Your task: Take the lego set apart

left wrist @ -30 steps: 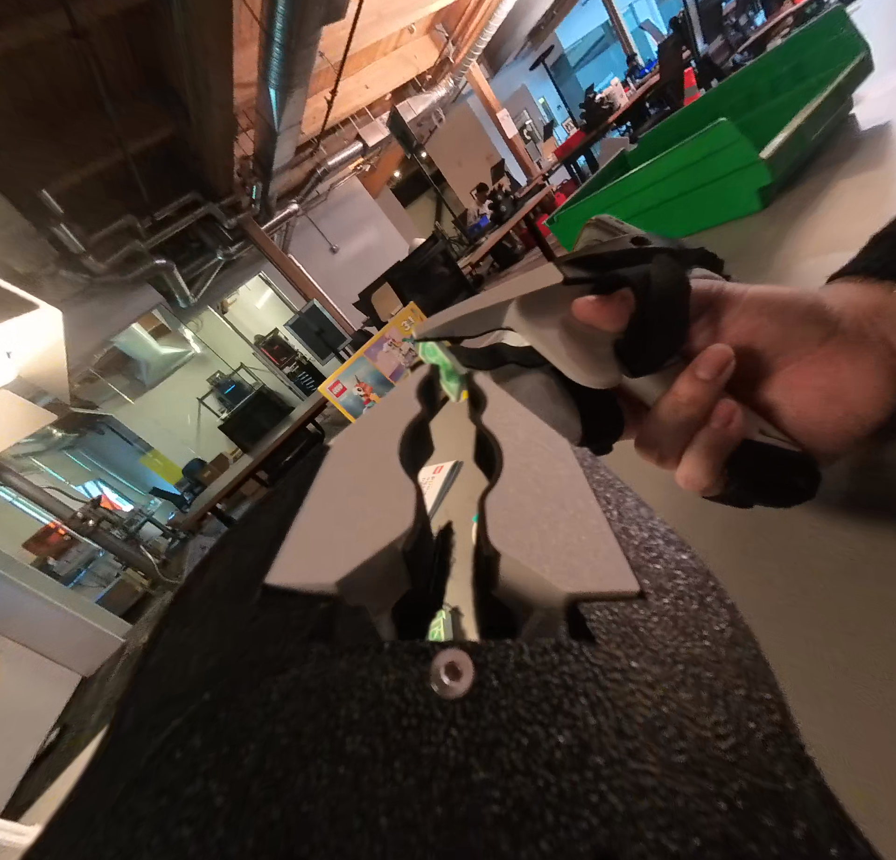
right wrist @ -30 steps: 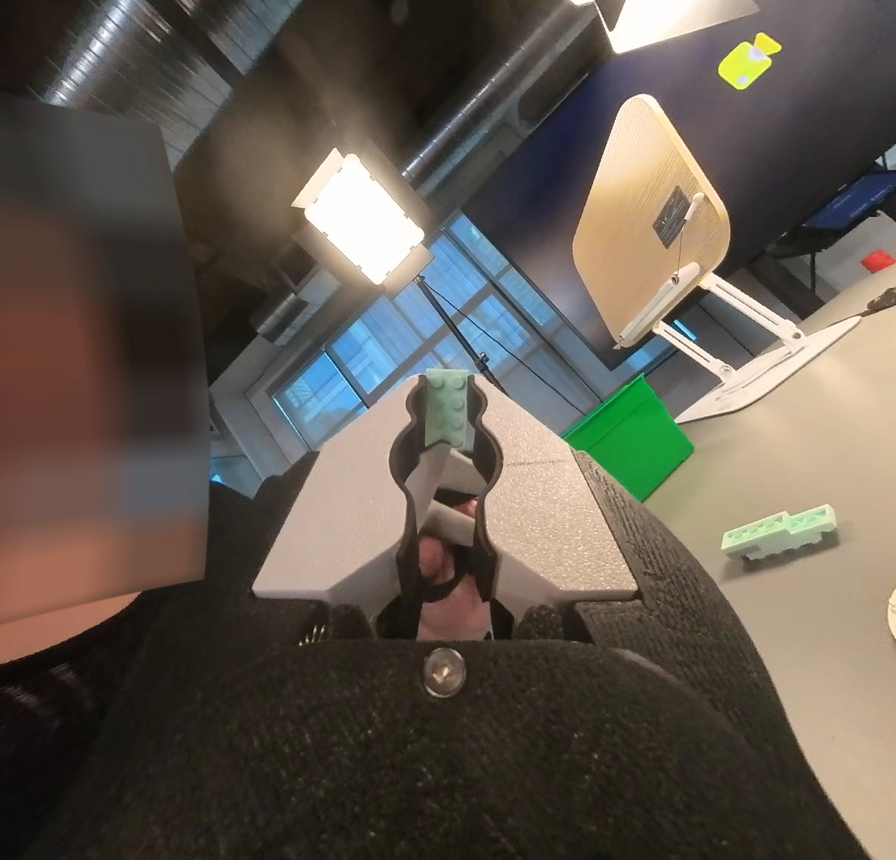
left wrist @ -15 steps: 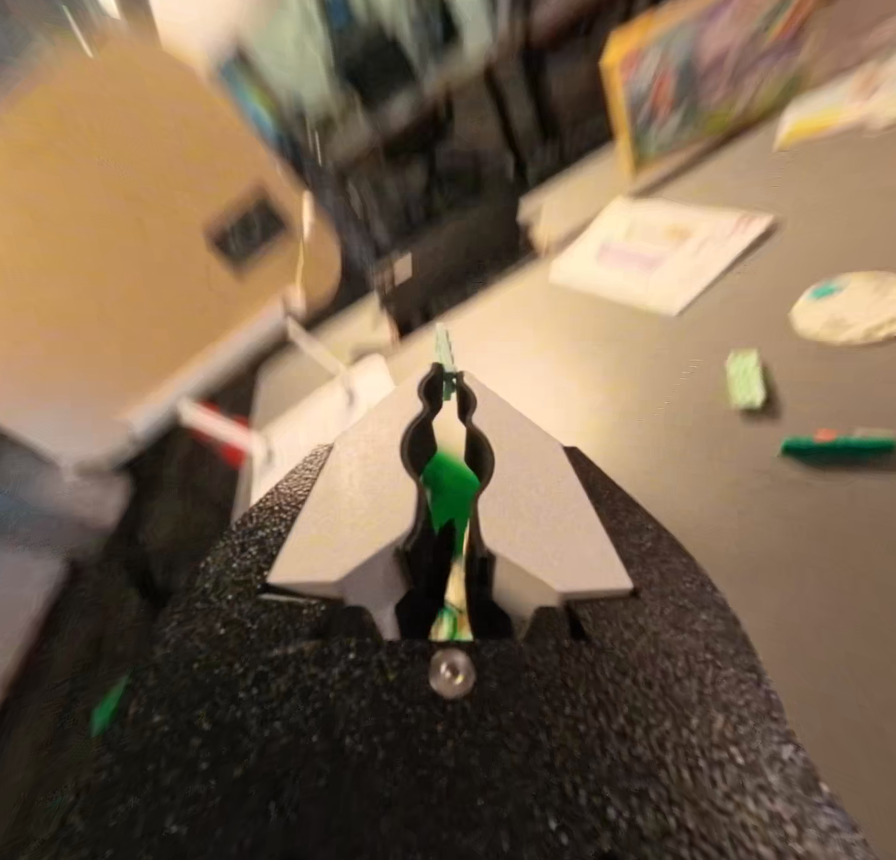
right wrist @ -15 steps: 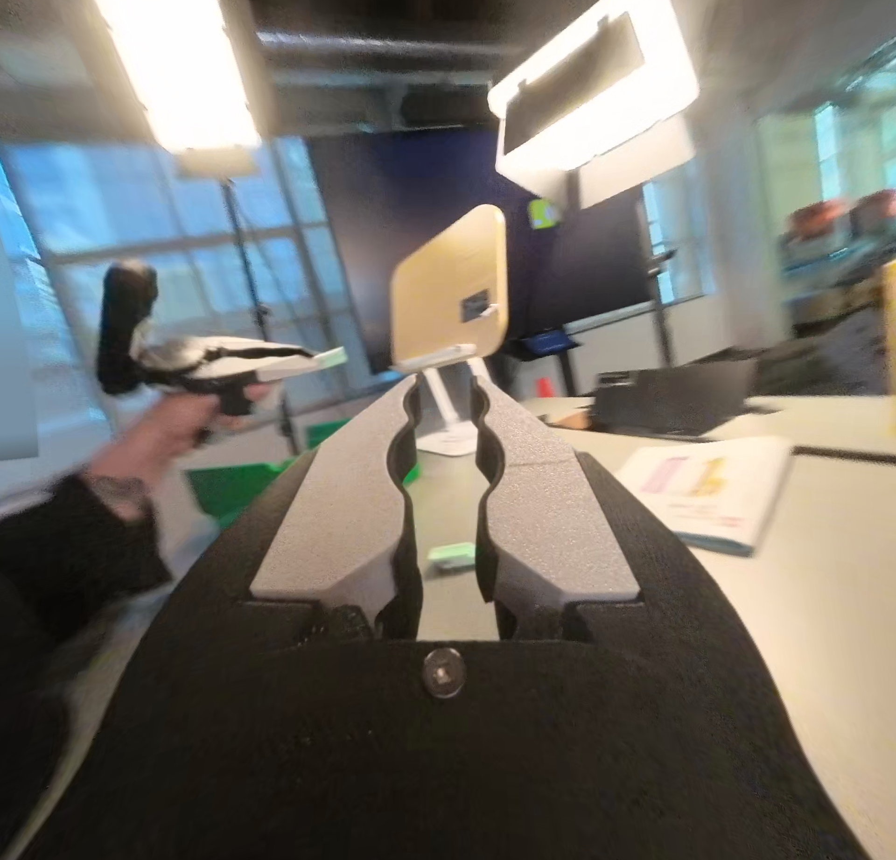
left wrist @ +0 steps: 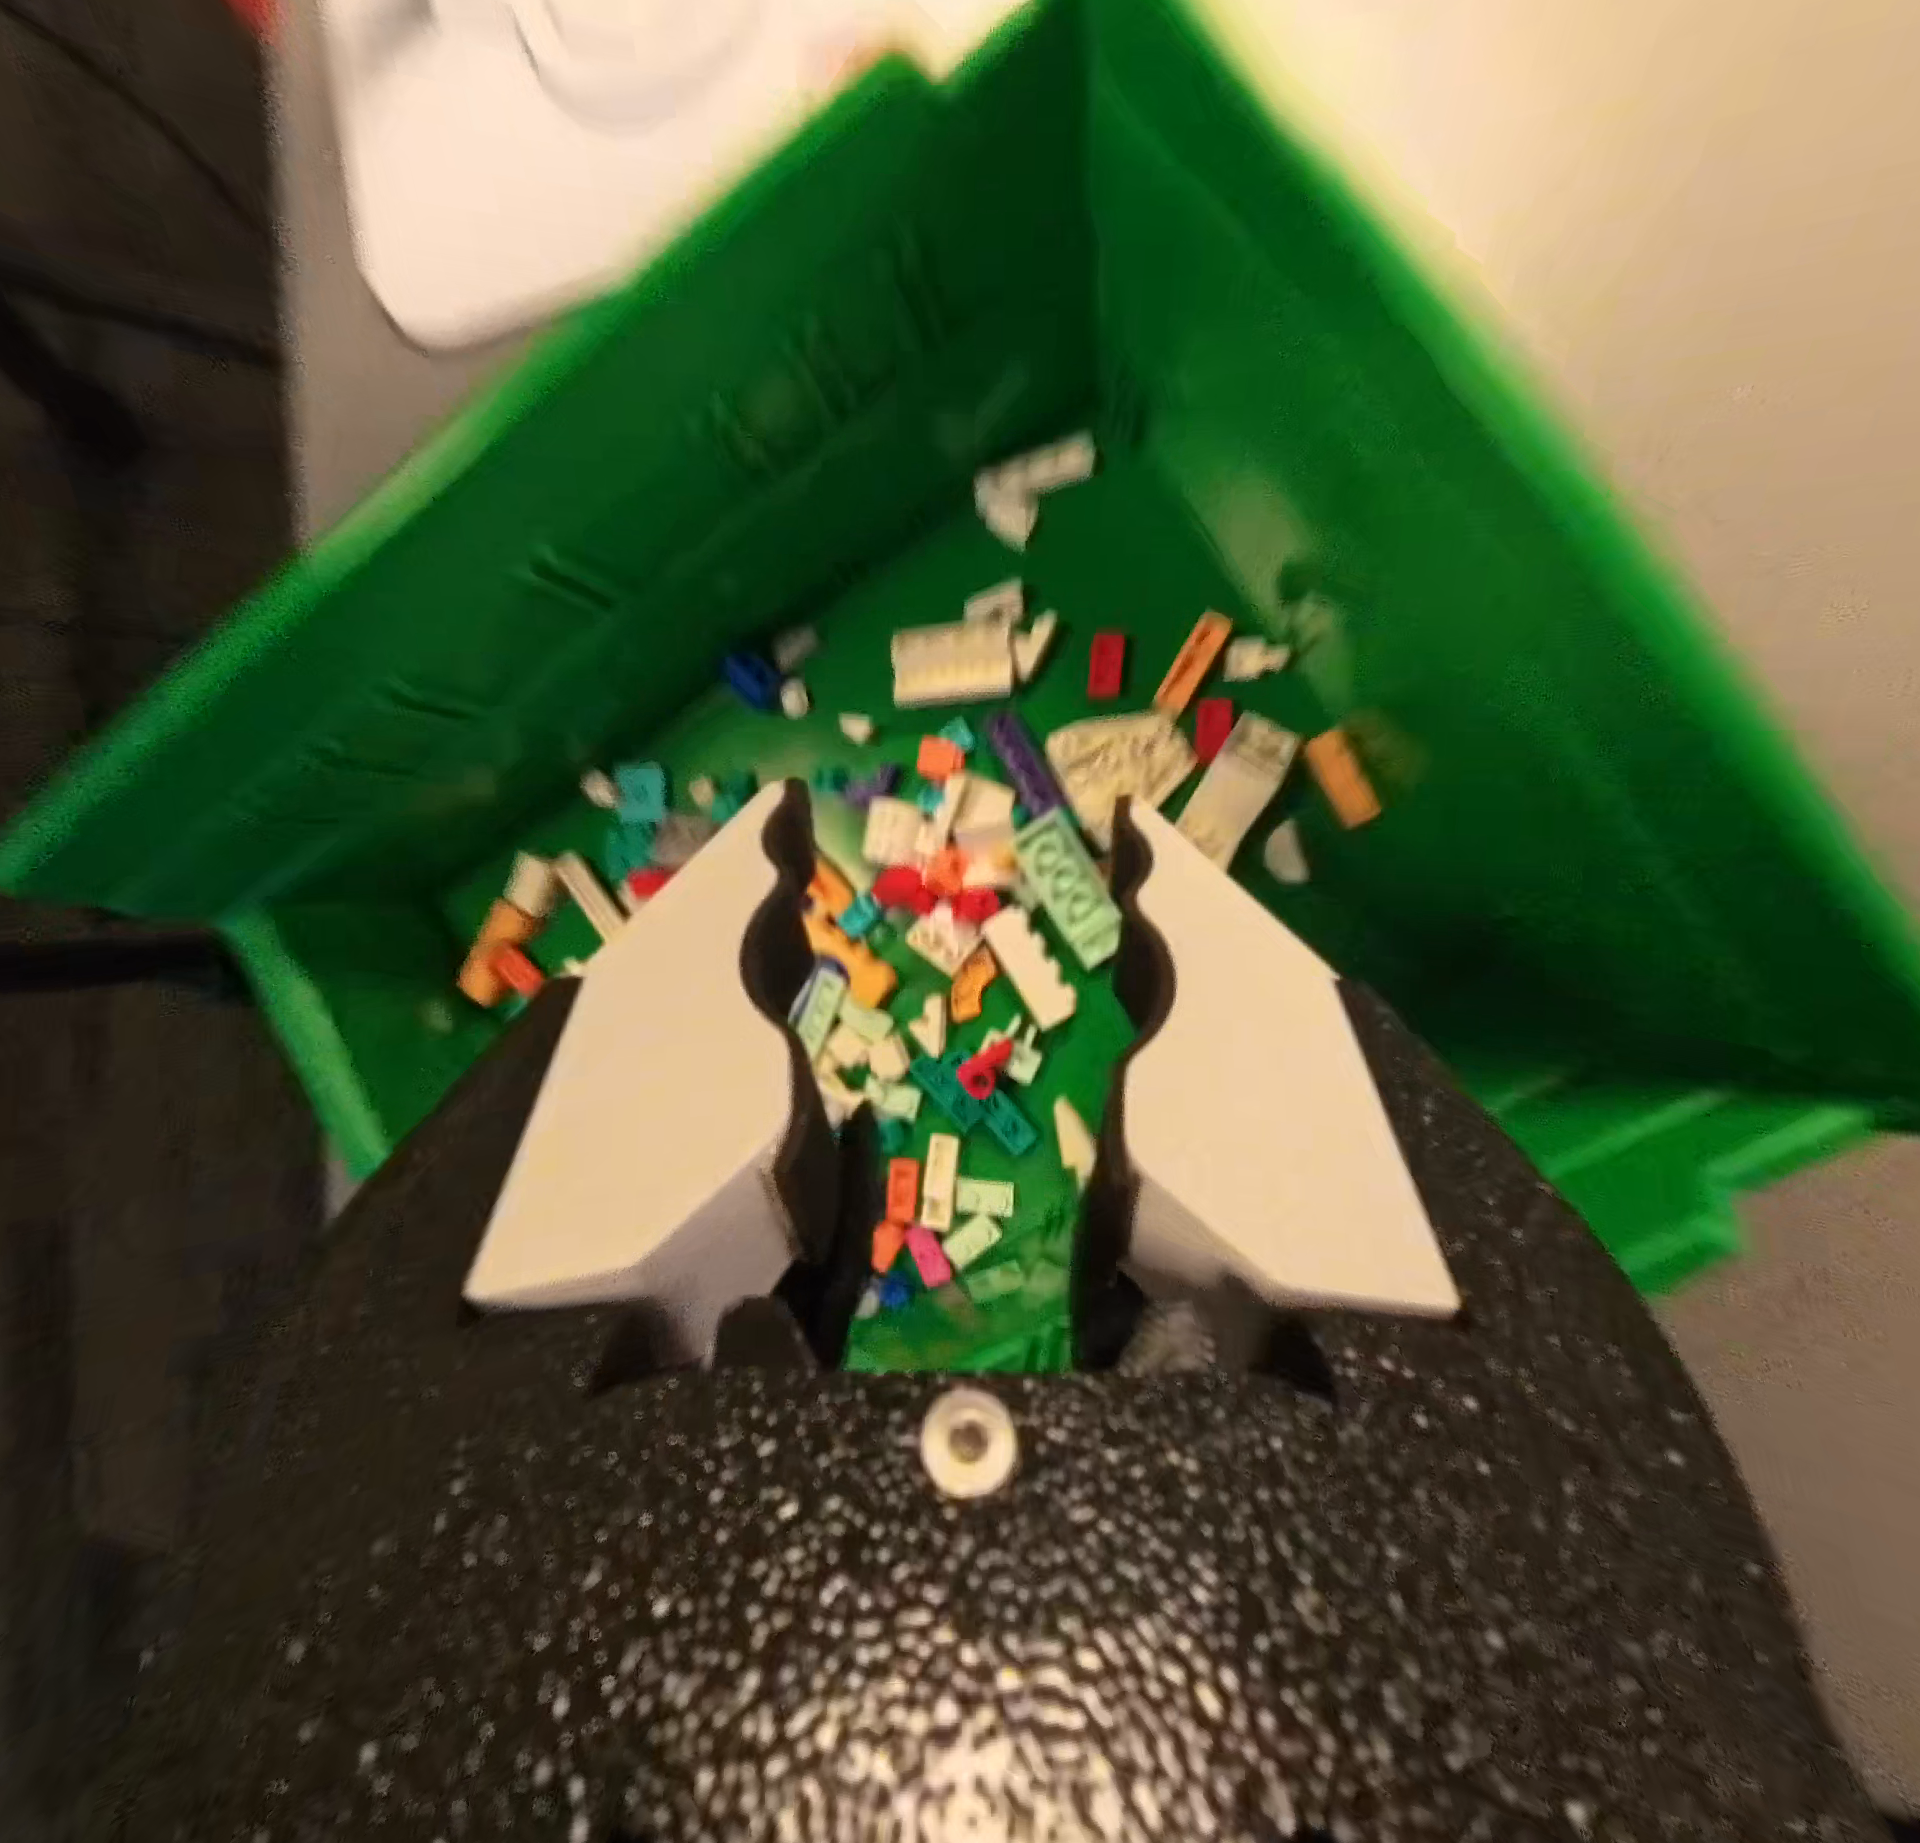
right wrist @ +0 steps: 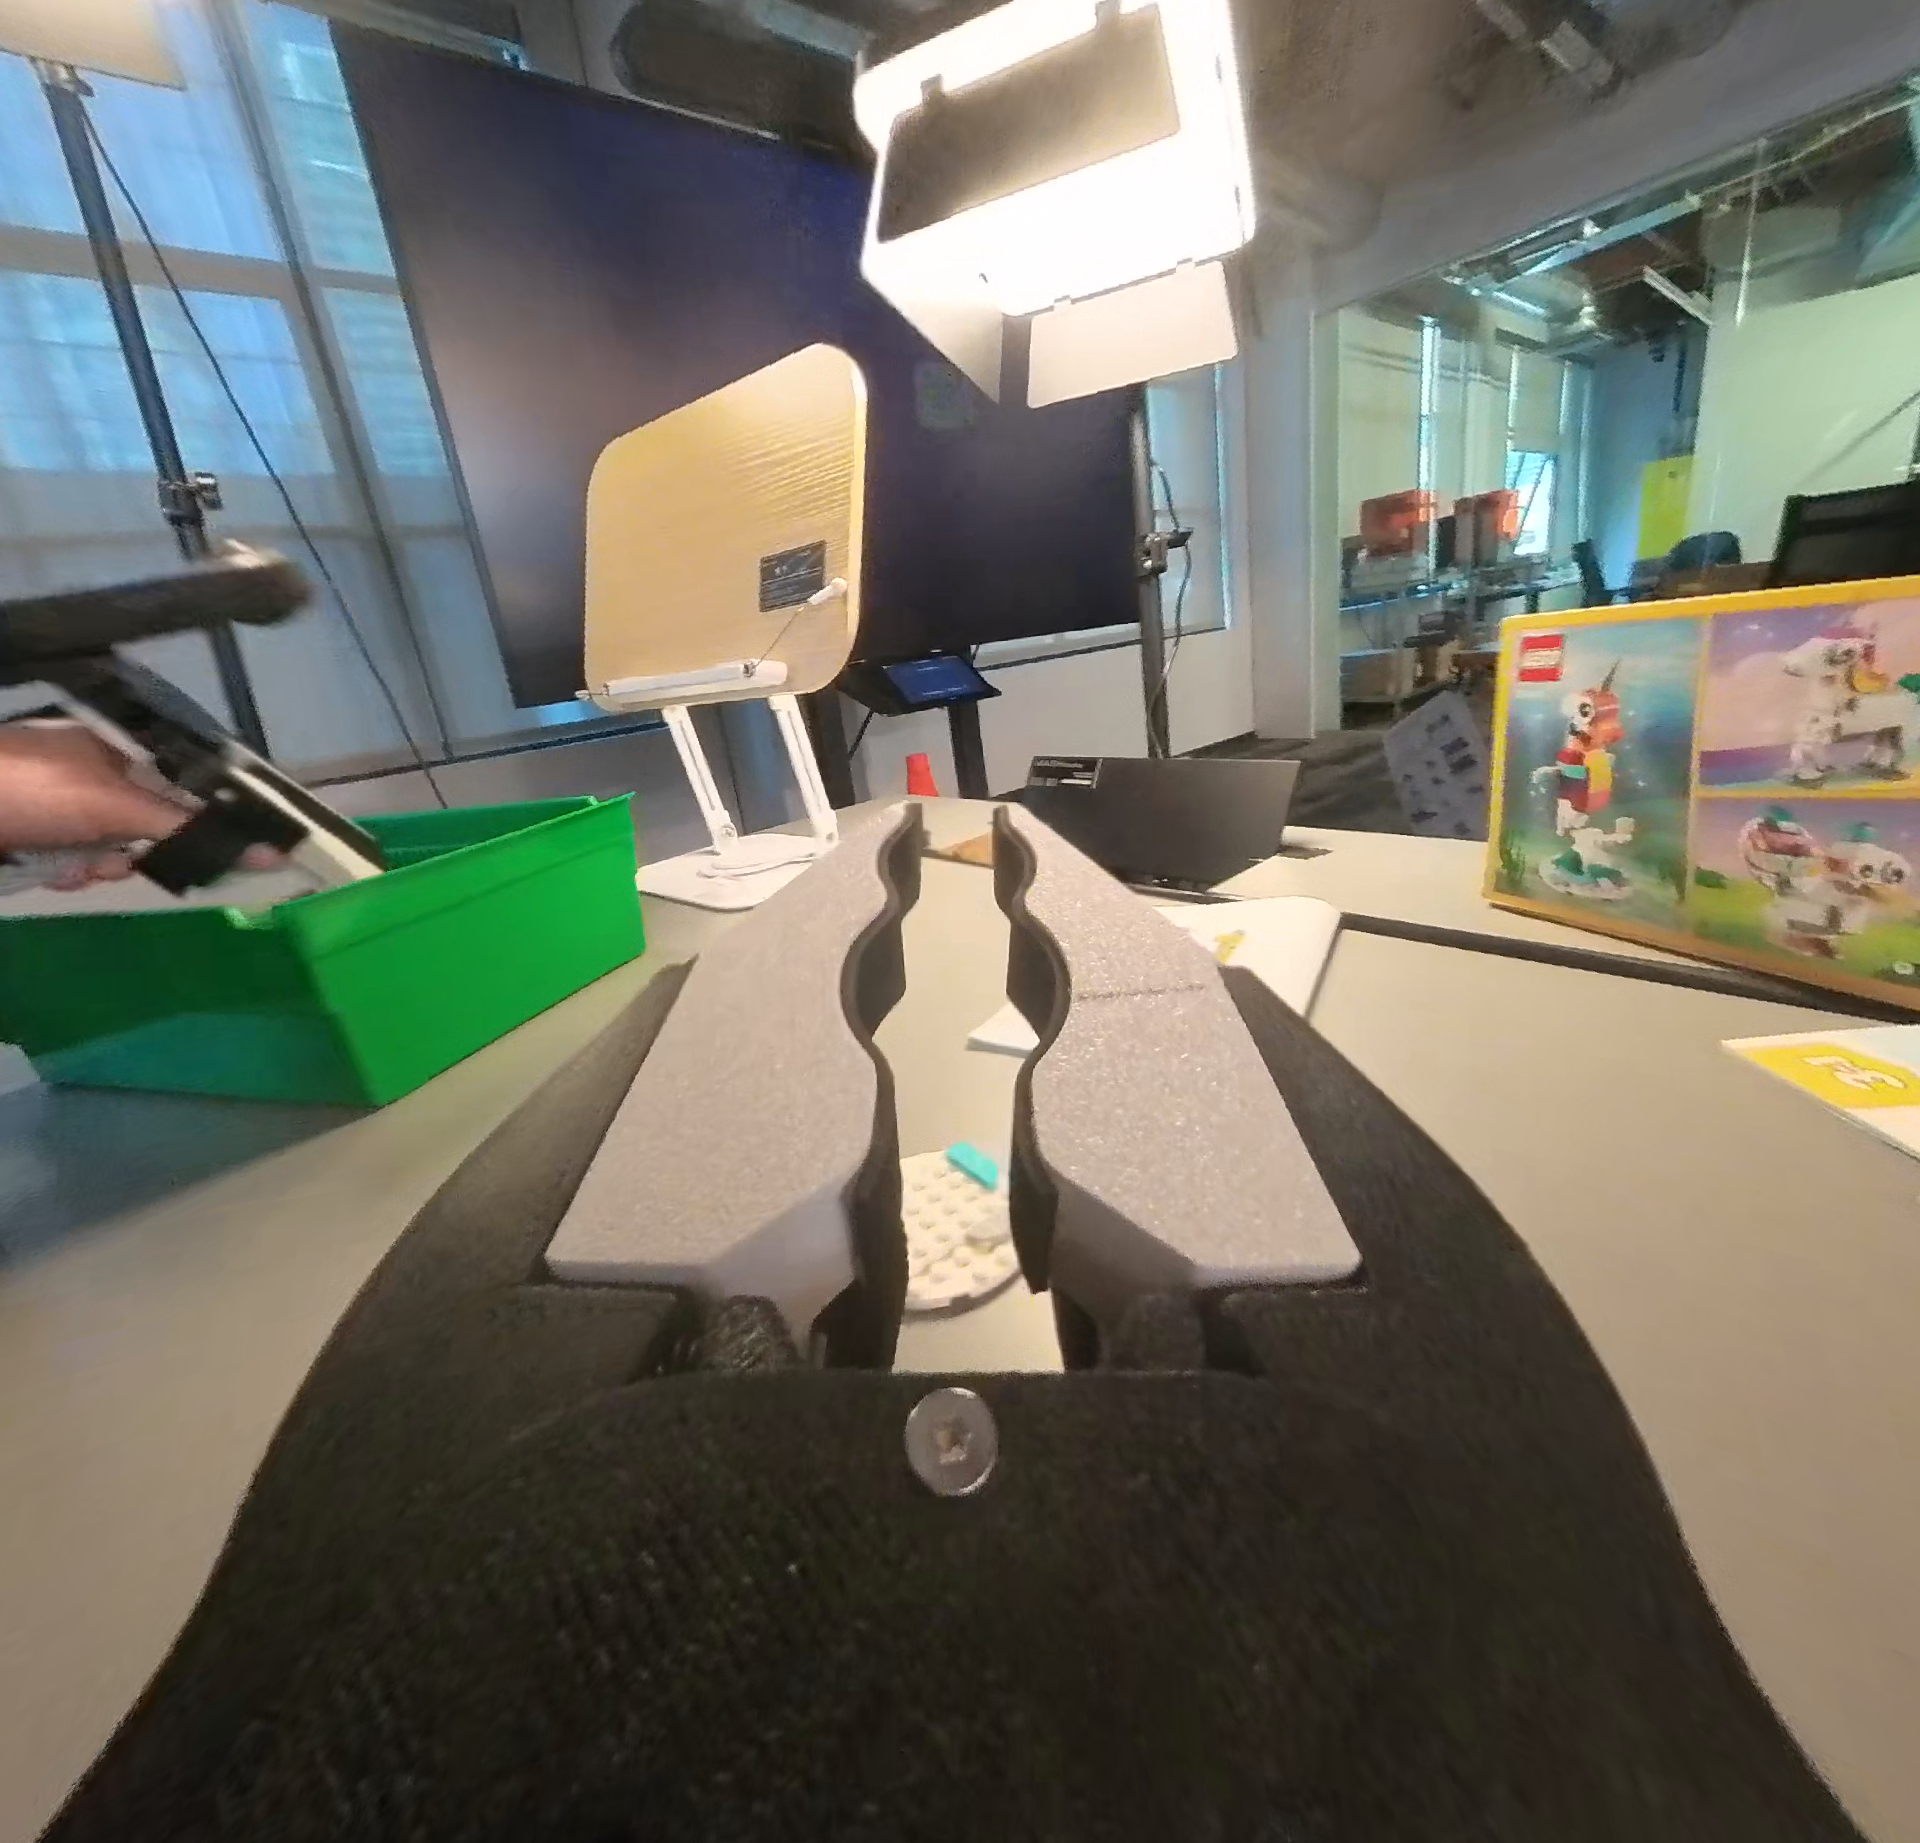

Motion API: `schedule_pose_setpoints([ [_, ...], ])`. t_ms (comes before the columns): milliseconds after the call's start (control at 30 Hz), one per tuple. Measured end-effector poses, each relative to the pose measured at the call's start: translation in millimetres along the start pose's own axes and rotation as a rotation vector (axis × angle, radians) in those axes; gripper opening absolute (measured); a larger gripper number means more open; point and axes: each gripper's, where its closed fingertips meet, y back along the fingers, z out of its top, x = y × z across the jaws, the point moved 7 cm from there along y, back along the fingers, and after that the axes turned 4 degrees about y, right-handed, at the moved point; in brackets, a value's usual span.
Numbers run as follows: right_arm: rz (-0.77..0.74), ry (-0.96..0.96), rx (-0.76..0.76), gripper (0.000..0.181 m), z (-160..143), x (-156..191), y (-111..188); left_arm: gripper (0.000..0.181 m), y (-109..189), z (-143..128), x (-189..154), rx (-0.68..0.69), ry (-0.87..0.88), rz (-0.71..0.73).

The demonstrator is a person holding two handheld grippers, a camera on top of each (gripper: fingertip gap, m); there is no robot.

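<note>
The left tool (left wrist: 961,827) is spread wide, its two pale fingers (left wrist: 665,1045) well apart with nothing between them. It points down into a green bin (left wrist: 727,463), whose corner sits toward the upper middle of the left wrist view. Seen through the gap and beyond the fingertips, loose lego pieces (left wrist: 935,920) lie scattered over the bin floor in the centre of the frame: white, orange, red, teal, purple and pale green ones, with no common direction. A pale green studded brick (left wrist: 1070,889) lies just beside the right-hand fingertip in the picture, its long axis running from upper left to lower right. The view is blurred, so I cannot tell whether the tool touches any piece.

The right tool (right wrist: 951,827) is also parted, by a narrower gap, and holds nothing. It points level across the grey counter (right wrist: 1558,1118). Low in the gap, near the base of the fingers, a white round studded plate (right wrist: 951,1237) lies flat on the counter, with a small teal piece (right wrist: 974,1159) at its far edge; whether the teal piece rests on the plate or just past it is unclear.

Farther out in the right wrist view, the green bin (right wrist: 416,920) stands at the left of the frame, and the left tool (right wrist: 312,848) dips over its rim, held by a hand (right wrist: 73,817). A tilted wooden stand (right wrist: 727,536) is behind the fingertips, and a yellow lego box (right wrist: 1704,785) stands at the right edge.
</note>
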Motion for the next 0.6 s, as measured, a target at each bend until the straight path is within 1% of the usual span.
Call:
schedule_pose_setpoints([
  [33,-0.020,0.012,-0.003,0.011,1.0,-2.9,1.2,0.041,16.6,10.4,-12.3,-0.118,-0.052,0.021],
  [67,-0.042,0.027,-0.005,0.011,2.1,-6.2,2.6,0.044,34.2,20.7,-32.3,-0.252,-0.121,0.000],
  [100,-0.060,0.040,-0.007,0.011,3.0,-9.3,3.8,0.047,50.6,27.5,-59.8,-0.373,-0.212,-0.078],
  [133,-0.075,0.049,-0.008,0.011,3.7,-12.5,5.1,0.041,64.2,30.1,-92.3,-0.470,-0.313,-0.205],
  [167,-0.088,0.055,-0.009,0.011,4.1,-15.4,6.0,0.036,74.4,28.2,-127.1,-0.534,-0.407,-0.367],
  [200,-0.100,0.059,-0.008,0.011,4.0,-18.4,6.9,0.031,81.2,21.0,-162.8,-0.558,-0.501,-0.555],
  [267,-0.120,0.067,-0.001,0.011,2.6,-23.1,8.2,0.030,86.7,-4.2,-229.1,-0.535,-0.656,-0.942],
  [300,-0.129,0.074,0.005,0.011,1.5,-24.9,8.6,0.034,85.9,-18.4,-256.2,-0.490,-0.718,-1.084],
  [333,-0.136,0.082,0.012,0.011,0.3,-26.4,8.9,0.035,82.1,-30.5,-278.7,-0.455,-0.768,-1.166],
  [400,-0.147,0.096,0.021,0.011,-0.5,-28.4,9.5,0.039,70.7,-50.7,-315.1,-0.414,-0.870,-1.254],
  [467,-0.150,0.101,0.022,0.011,-0.5,-29.0,9.8,0.040,59.0,-64.9,-340.1,-0.352,-0.952,-1.290],
  [533,-0.146,0.098,0.026,0.011,-1.4,-28.7,9.3,0.039,53.9,-73.3,-354.6,-0.310,-0.991,-1.327],
  [600,-0.140,0.096,0.035,0.011,-3.1,-28.0,8.3,0.031,56.6,-76.5,-362.5,-0.276,-0.973,-1.384],
])
